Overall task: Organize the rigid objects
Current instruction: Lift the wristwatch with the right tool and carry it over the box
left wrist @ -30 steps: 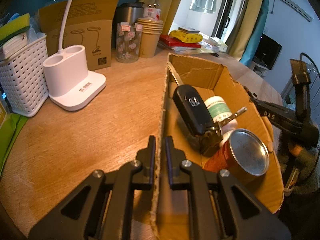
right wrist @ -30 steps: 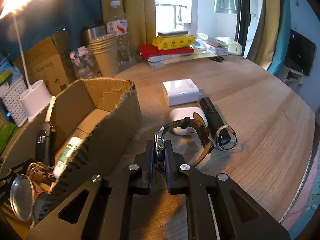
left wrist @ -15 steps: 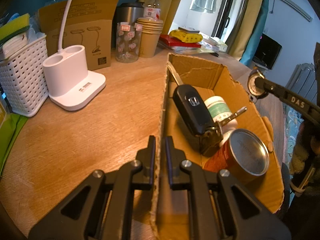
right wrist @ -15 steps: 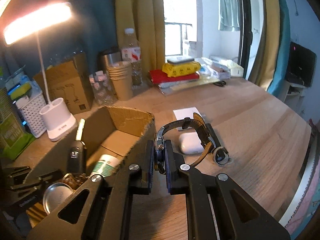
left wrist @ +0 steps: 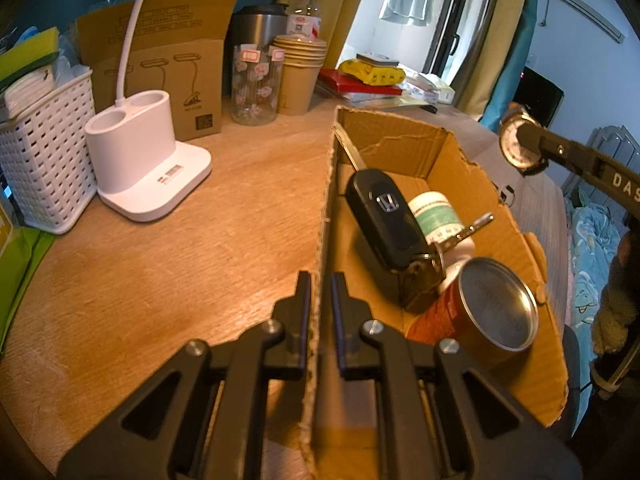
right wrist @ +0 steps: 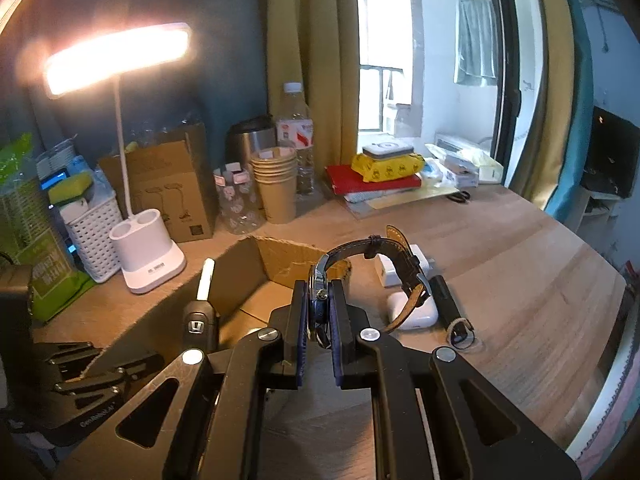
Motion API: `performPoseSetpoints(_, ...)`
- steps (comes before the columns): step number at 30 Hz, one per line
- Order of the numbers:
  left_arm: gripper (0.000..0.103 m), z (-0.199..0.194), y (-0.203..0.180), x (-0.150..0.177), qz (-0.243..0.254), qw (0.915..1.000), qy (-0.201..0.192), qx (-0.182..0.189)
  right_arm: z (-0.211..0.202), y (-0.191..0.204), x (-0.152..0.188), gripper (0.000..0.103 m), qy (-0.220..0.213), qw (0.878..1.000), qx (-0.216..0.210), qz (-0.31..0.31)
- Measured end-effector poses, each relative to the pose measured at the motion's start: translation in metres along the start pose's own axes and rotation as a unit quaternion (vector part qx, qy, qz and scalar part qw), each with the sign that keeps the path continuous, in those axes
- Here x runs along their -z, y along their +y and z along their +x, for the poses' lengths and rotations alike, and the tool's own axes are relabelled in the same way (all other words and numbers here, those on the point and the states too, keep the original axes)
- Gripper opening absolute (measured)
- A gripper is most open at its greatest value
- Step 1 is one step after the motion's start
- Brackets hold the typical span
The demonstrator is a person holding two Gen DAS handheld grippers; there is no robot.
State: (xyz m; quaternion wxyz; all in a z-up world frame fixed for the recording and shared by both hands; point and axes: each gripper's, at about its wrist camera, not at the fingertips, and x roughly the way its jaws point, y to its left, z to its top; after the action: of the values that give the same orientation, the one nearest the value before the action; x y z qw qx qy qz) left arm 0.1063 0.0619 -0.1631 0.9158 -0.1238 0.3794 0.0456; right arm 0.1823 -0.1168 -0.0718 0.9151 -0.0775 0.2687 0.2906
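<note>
My left gripper (left wrist: 320, 292) is shut on the near wall of the cardboard box (left wrist: 452, 160). In the box lie a black car key (left wrist: 386, 216), a white bottle with a green label (left wrist: 436, 216) and a red tin can (left wrist: 480, 312). My right gripper (right wrist: 320, 300) is shut on a wristwatch (right wrist: 376, 252) with a dark strap, held in the air above the box's right side; the watch face also shows in the left wrist view (left wrist: 518, 146). On the table beyond lie a white earbud case (right wrist: 416, 312), a white charger (right wrist: 394, 270) and a black flashlight (right wrist: 450, 304).
A white desk lamp base (left wrist: 144, 160), a white basket (left wrist: 44, 144), a brown carton (left wrist: 168, 64), a glass jar (left wrist: 254, 84), stacked paper cups (left wrist: 298, 72) and books (left wrist: 360, 84) stand along the table's back. The table edge curves at the right (right wrist: 600, 380).
My right gripper has lifted the watch off the table and carried it up and left, over the box's right side. The left gripper has kept still on the box wall.
</note>
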Motion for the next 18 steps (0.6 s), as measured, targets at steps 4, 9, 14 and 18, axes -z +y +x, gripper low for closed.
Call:
performPoseSetpoints(4,0.011,0.0,0.0,0.0,0.0,1.0,0.0,0.0,0.002,0.008,-0.001,0.011,-0.001,1.0,-0.007,-0.007)
performPoseSetpoints(9,0.011,0.0,0.0,0.0,0.0,1.0,0.0,0.0,0.004,0.017,-0.003,0.011,-0.001,1.0,-0.016,-0.015)
performPoseSetpoints(14,0.011,0.001,-0.001,0.001,0.0,1.0,0.003,0.0,0.008,0.026,-0.006,0.011,-0.001,0.999,-0.024,-0.025)
performPoseSetpoints(18,0.011,0.003,-0.002,0.002,0.0,1.0,0.002,0.0,0.012,0.03,-0.006,0.011,0.003,0.999,-0.028,-0.029)
